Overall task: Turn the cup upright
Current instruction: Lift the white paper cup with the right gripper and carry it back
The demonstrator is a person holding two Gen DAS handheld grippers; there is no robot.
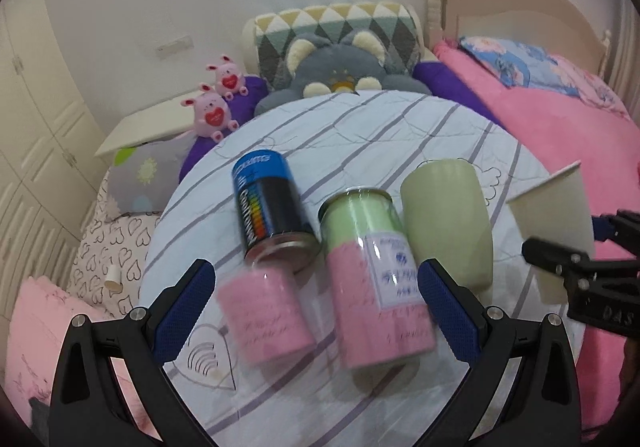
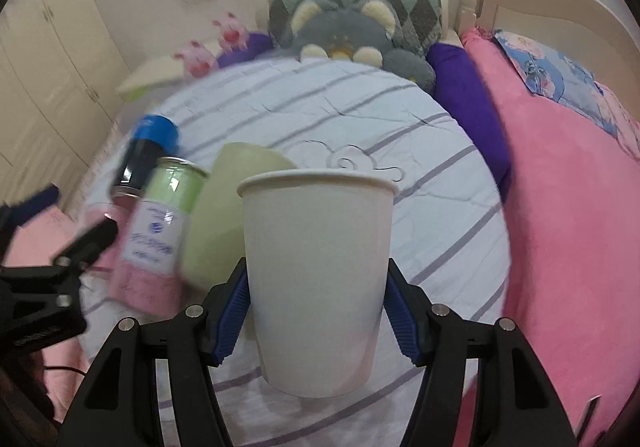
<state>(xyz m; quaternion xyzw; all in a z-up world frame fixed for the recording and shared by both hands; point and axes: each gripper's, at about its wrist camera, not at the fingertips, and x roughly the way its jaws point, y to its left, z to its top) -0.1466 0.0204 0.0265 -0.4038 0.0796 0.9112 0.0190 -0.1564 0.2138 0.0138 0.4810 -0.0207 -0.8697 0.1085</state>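
Note:
A white paper cup [image 2: 318,283] stands rim up between the blue pads of my right gripper [image 2: 318,311], which is shut on its lower half and holds it over the striped round cushion [image 2: 420,175]. The cup also shows in the left wrist view [image 1: 554,223] at the right edge, with the right gripper's fingers [image 1: 560,255] on it. My left gripper [image 1: 316,303] is open and empty, its pads either side of the lying pink containers.
On the cushion [image 1: 360,135] lie a blue-and-black spray can [image 1: 272,207], a green-and-pink canister [image 1: 372,271], a pink container [image 1: 264,319] and a green cup [image 1: 444,219] on its side. Plush toys [image 1: 340,71] and a pink bed [image 1: 560,135] surround it.

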